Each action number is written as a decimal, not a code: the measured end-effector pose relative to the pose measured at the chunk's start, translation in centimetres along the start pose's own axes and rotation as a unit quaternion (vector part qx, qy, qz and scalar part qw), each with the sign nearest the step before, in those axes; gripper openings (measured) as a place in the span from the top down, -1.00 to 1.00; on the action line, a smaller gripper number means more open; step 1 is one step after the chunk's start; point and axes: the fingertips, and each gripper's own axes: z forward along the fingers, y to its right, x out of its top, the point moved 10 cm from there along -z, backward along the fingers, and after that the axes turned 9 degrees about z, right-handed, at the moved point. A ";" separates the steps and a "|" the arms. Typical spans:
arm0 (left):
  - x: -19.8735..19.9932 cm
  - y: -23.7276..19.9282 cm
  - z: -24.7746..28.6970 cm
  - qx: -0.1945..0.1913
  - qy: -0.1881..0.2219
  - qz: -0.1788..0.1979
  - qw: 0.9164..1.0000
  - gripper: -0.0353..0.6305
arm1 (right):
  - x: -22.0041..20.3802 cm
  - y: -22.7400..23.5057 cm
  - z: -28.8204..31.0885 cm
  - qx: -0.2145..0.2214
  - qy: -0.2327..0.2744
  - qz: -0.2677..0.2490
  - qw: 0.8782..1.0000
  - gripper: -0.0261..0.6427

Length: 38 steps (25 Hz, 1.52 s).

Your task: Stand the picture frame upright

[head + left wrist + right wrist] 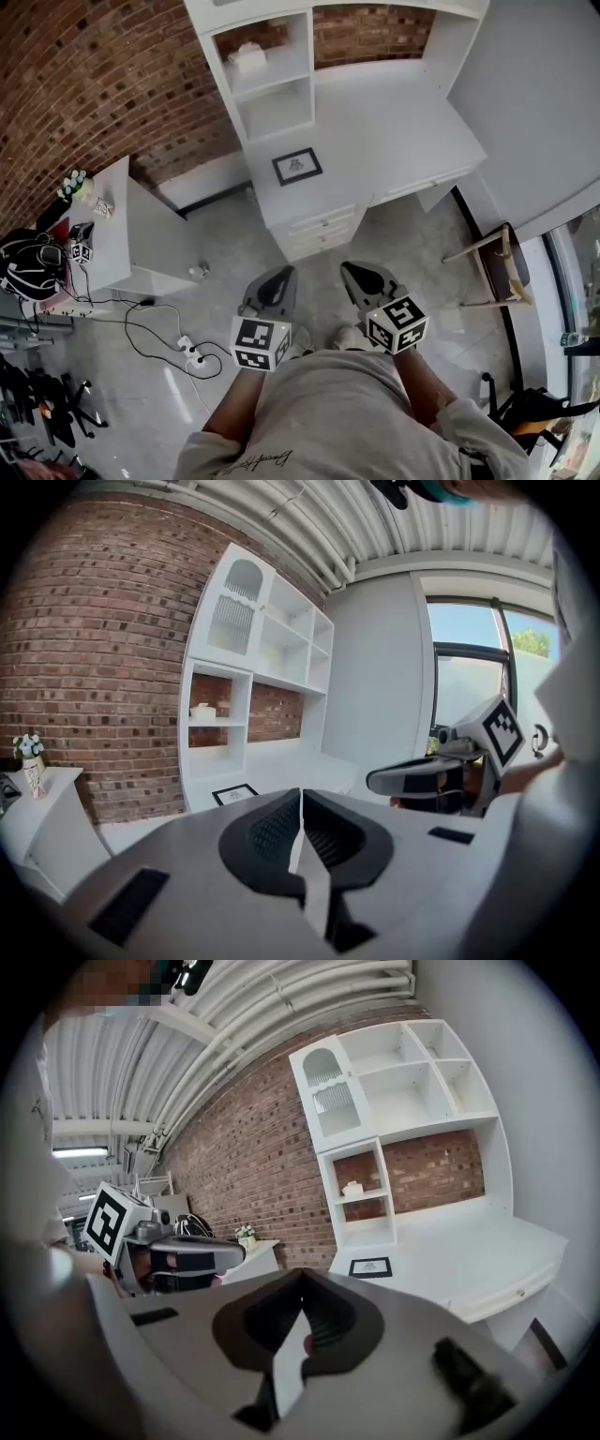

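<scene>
In the lower middle of the head view, the left gripper [277,279] and the right gripper [362,276] are held side by side, near each other. The left jaws are together and empty; the right jaws seem closed too.

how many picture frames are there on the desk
1: the picture frame lies flat on the white desk, just in front of the shelf unit. Parts of the shelves are out of sight, so another could be hidden.

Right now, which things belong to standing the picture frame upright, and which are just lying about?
Job: picture frame, flat on the white desk; left tool and right tool, both shut and empty.
Lying about: flowers, white container, power strip, chair.
</scene>
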 end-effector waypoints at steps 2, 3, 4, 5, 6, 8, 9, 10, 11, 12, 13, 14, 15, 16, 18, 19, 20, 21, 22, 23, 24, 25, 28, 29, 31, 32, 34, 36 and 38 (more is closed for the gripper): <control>-0.1 -0.4 -0.4 0.000 0.001 -0.001 1.000 0.83 | 0.0 -0.5 0.1 0.005 0.007 0.013 1.000 0.84; -0.2 -0.6 -0.6 -0.001 0.001 -0.002 1.000 0.83 | 0.1 -0.7 0.3 0.005 0.009 0.014 1.000 0.84; -0.3 -0.8 -0.8 -0.002 0.001 -0.003 1.000 0.83 | 0.1 -1.0 0.4 0.004 0.009 0.013 1.000 0.84; -0.3 -1.0 -0.9 -0.004 0.002 -0.003 1.000 0.83 | 0.1 -1.2 0.6 0.002 0.009 0.012 1.000 0.83; -0.4 -1.2 -1.1 -0.007 0.003 -0.003 1.000 0.83 | 0.1 -1.4 0.8 0.000 0.008 0.010 1.000 0.84; -0.4 -1.6 -1.3 -0.013 0.006 -0.001 1.000 0.83 | 0.1 -1.9 1.2 -0.005 0.007 0.009 1.000 0.83; -0.5 -2.0 -1.5 -0.015 0.007 0.000 1.000 0.83 | 0.1 -2.1 1.5 -0.008 0.007 0.009 1.000 0.83; -0.5 -2.4 -1.7 -0.016 0.009 0.000 1.000 0.83 | 0.2 -2.5 1.8 -0.010 0.008 0.009 1.000 0.83; -0.6 -2.8 -2.0 -0.016 0.010 0.000 1.000 0.83 | 0.3 -2.8 2.1 -0.011 0.010 0.008 1.000 0.84; -0.6 -3.2 -2.3 -0.016 0.012 -0.001 1.000 0.83 | 0.4 -3.2 2.3 -0.013 0.012 0.008 1.000 0.84; -0.8 -3.7 -2.6 -0.016 0.014 -0.002 1.000 0.83 | 0.4 -3.5 2.5 -0.015 0.014 0.007 1.000 0.83; -0.9 -4.1 -2.9 -0.017 0.016 -0.003 1.000 0.83 | 0.4 -3.9 2.7 -0.017 0.015 0.008 1.000 0.83; -1.1 -4.4 -3.1 -0.017 0.017 -0.004 1.000 0.83 | 0.3 -4.1 2.9 -0.020 0.017 0.008 1.000 0.83; -1.4 -4.7 -3.3 -0.018 0.018 -0.005 1.000 0.83 | 0.2 -4.4 3.0 -0.023 0.018 0.009 1.000 0.83; -1.8 -5.2 -3.5 -0.020 0.017 -0.008 1.000 0.83 | 0.0 -4.8 3.3 -0.027 0.017 0.010 0.999 0.84; -1.9 -5.3 -3.6 -0.022 0.017 -0.009 1.000 0.83 | -0.1 -4.9 3.4 -0.028 0.016 0.011 0.999 0.84; -2.0 -5.4 -3.6 -0.025 0.017 -0.010 0.999 0.83 | -0.1 -5.0 3.5 -0.030 0.015 0.011 0.999 0.84; -2.0 -5.5 -3.6 -0.027 0.018 -0.010 0.999 0.83 | -0.2 -5.1 3.6 -0.031 0.015 0.011 0.999 0.84; -2.0 -5.6 -3.5 -0.030 0.020 -0.009 0.999 0.83 | -0.2 -5.2 3.7 -0.031 0.015 0.011 0.999 0.83; -1.9 -5.7 -3.3 -0.032 0.021 -0.008 0.999 0.83 | -0.1 -5.2 3.9 -0.032 0.016 0.011 0.999 0.83; -1.9 -5.9 -3.2 -0.033 0.022 -0.007 0.999 0.83 | -0.1 -5.2 4.1 -0.032 0.017 0.011 0.999 0.83; -1.9 -6.0 -3.1 -0.034 0.022 -0.006 0.999 0.83 | 0.0 -5.1 4.3 -0.032 0.017 0.011 0.999 0.83; -1.7 -6.6 -2.6 -0.034 0.022 -0.006 0.999 0.83 | 0.2 -4.8 5.1 -0.032 0.017 0.013 0.999 0.83; -1.7 -6.9 -2.4 -0.033 0.021 -0.006 0.999 0.83 | 0.3 -4.6 5.4 -0.031 0.017 0.014 0.999 0.83; -1.7 -7.5 -1.9 -0.030 0.020 -0.008 0.999 0.83 | 0.6 -4.3 6.2 -0.028 0.017 0.015 0.999 0.83; -1.6 -7.8 -1.5 -0.029 0.019 -0.009 0.999 0.83 | 0.8 -4.1 6.6 -0.026 0.017 0.014 0.999 0.83; -1.5 -8.2 -0.5 -0.029 0.019 -0.009 0.999 0.83 | 1.3 -3.4 7.4 -0.023 0.018 0.015 0.999 0.84; -1.1 -8.9 0.7 -0.029 0.020 -0.007 0.999 0.83 | 1.9 -2.3 8.3 -0.023 0.020 0.018 0.999 0.83; -0.7 -9.6 2.0 -0.027 0.020 -0.005 0.999 0.83 | 2.6 -0.9 9.3 -0.024 0.021 0.022 0.999 0.84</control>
